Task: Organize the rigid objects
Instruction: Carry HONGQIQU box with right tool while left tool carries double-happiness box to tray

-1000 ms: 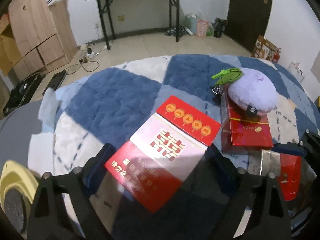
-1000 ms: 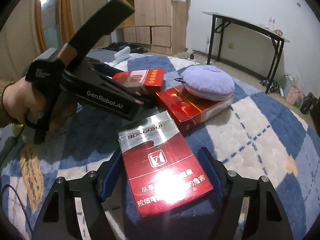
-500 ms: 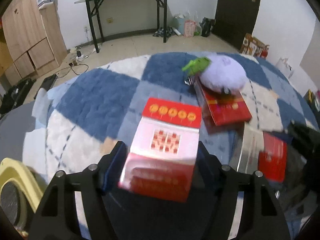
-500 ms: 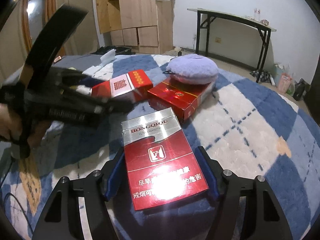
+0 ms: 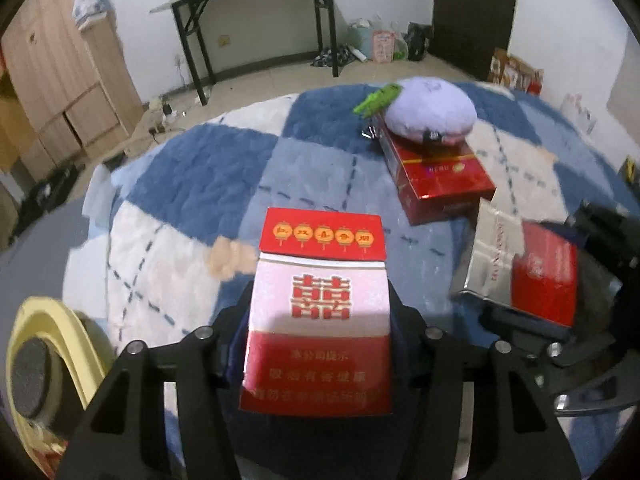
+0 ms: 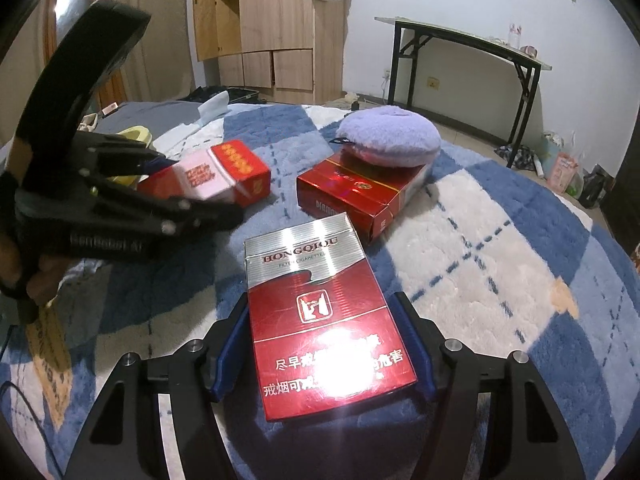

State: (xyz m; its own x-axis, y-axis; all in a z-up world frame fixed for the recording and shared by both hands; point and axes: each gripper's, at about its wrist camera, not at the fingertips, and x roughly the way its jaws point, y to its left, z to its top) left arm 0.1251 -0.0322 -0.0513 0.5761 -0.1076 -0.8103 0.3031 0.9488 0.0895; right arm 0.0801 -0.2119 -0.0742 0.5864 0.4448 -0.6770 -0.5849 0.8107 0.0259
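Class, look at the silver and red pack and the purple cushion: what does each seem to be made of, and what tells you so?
Silver and red pack: probably thin card under glossy film, judging by glare and sharp edges. Purple cushion: soft plush fabric, judging by its fuzzy, matte, rounded surface.

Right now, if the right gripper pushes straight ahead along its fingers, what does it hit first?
Probably the flat red carton under the round purple plush cushion. The right gripper is shut on the red-and-silver cigarette pack, whose front edge leads; the gap between them looks short, but depth is unclear.
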